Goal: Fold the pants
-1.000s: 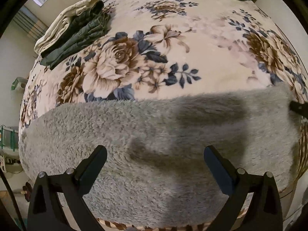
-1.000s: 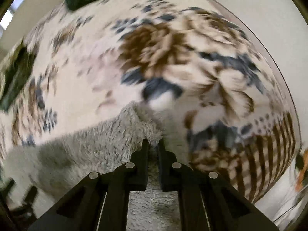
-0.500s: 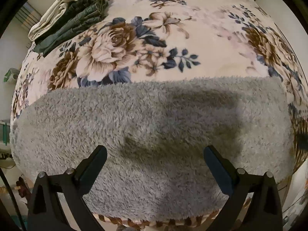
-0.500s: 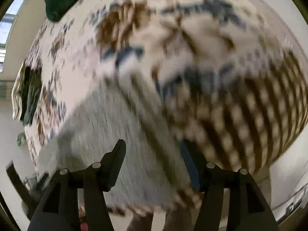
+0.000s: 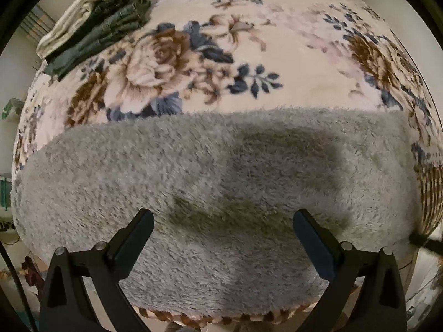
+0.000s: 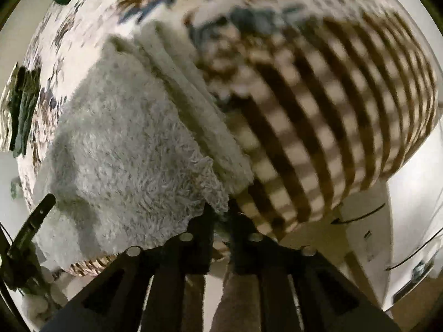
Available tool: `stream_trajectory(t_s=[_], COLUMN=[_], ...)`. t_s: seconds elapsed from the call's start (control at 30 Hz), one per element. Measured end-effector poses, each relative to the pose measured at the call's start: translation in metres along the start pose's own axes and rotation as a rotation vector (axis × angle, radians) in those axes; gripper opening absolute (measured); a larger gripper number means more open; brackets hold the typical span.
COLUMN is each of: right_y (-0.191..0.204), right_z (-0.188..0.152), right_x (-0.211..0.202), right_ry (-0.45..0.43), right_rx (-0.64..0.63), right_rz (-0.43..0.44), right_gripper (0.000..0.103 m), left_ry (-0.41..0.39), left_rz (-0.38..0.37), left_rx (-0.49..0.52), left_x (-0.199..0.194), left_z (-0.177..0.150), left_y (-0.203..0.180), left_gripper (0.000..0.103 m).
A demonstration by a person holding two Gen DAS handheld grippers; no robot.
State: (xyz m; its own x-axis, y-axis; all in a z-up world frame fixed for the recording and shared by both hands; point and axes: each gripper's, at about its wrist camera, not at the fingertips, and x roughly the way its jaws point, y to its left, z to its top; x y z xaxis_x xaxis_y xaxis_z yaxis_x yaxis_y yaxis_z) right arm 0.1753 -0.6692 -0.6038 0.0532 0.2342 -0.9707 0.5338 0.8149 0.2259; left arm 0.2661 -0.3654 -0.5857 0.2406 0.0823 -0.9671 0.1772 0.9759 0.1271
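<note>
pants (image 5: 210,182) lie flat on the blanket (image 5: 304,63); left gripper (image 5: 223,229) hovers spread, right gripper (image 6: 223,221), jaws just closing, pinches their near corner to fold.

My black left gripper (image 5: 223,229) pointing steeply down, jaws spread wide above the fluffy grey pants (image 5: 210,171), pads clear of them, my black right gripper (image 6: 221,218) at the pants' corner, jaws just closing, narrow gap, fleece edge between.
</note>
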Motion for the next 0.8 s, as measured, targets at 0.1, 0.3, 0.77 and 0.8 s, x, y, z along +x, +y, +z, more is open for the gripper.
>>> stream_trajectory(t_s=[0.1, 0.3, 0.77, 0.8], right_y=[0.025, 0.09, 0.068, 0.066], right_z=[0.028, 0.112, 0.138, 0.135], right_x=[-0.017, 0.028, 0.027, 0.02], right_ry=[-0.095, -0.062, -0.056, -0.064], right_rx=[-0.03, -0.166, -0.075, -0.075], right_rz=[0.05, -0.065, -0.1, -0.084], right_gripper=[0.066, 0.057, 0.02, 0.034], left_ry=[-0.029, -0.024, -0.003, -0.004], left_rz=[0.035, 0.077, 0.054, 0.052], left_rx=[-0.002, -0.02, -0.081, -0.084], left_x=[-0.003, 0.004, 0.011, 0.011], left_z=[0.004, 0.008, 0.0, -0.001], left_y=[0.002, 0.013, 0.039, 0.041], left_gripper=[0.103, 0.103, 0.103, 0.103])
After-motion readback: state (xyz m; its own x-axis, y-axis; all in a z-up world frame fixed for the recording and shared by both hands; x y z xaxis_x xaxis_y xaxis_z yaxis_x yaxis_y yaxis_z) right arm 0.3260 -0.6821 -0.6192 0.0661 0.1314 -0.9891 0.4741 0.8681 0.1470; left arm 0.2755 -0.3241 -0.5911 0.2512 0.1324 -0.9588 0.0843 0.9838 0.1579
